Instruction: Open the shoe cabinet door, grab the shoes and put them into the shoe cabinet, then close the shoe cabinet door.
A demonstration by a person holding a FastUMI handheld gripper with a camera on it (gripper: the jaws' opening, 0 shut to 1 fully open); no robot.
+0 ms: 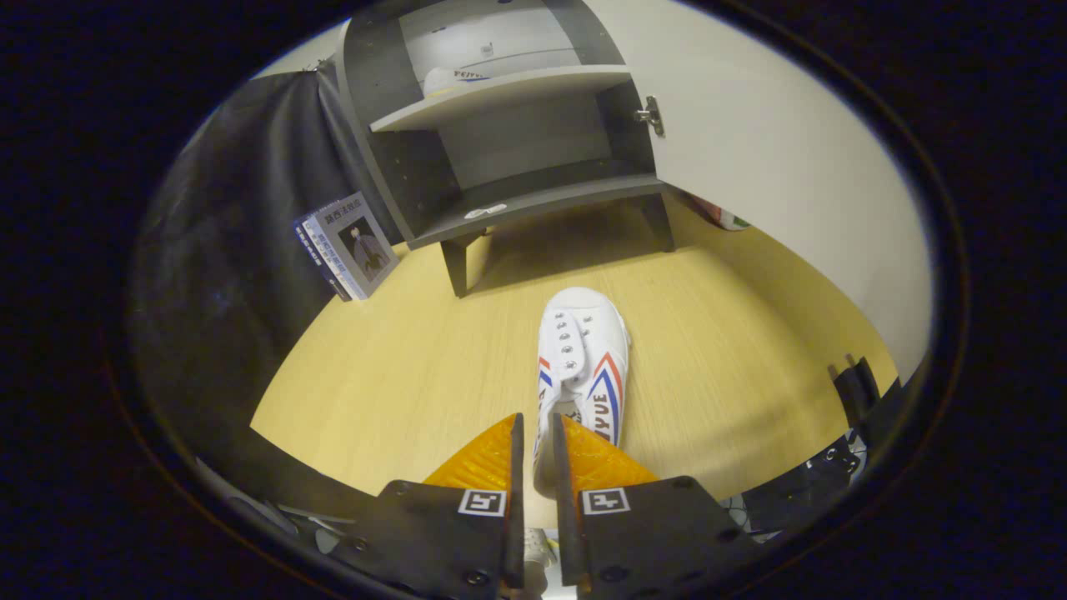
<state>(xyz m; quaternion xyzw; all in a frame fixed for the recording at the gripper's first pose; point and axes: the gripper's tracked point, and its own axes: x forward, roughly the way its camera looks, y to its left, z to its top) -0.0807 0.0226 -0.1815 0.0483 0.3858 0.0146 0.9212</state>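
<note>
I had my gripper (pixel 533 433) pinched on the heel edge of the white shoe (pixel 581 358), its toe pointing toward the shoe cabinet (pixel 500 125), whose door (pixel 750 150) stood open, so I judged it ready to carry to a shelf.

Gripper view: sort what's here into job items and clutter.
Job:
- grey open shoe cabinet with white door
- white canvas shoe, heel pinched in the gripper
- second white shoe on upper shelf

Clutter:
- blue-spined book leaning beside cabinet
</note>
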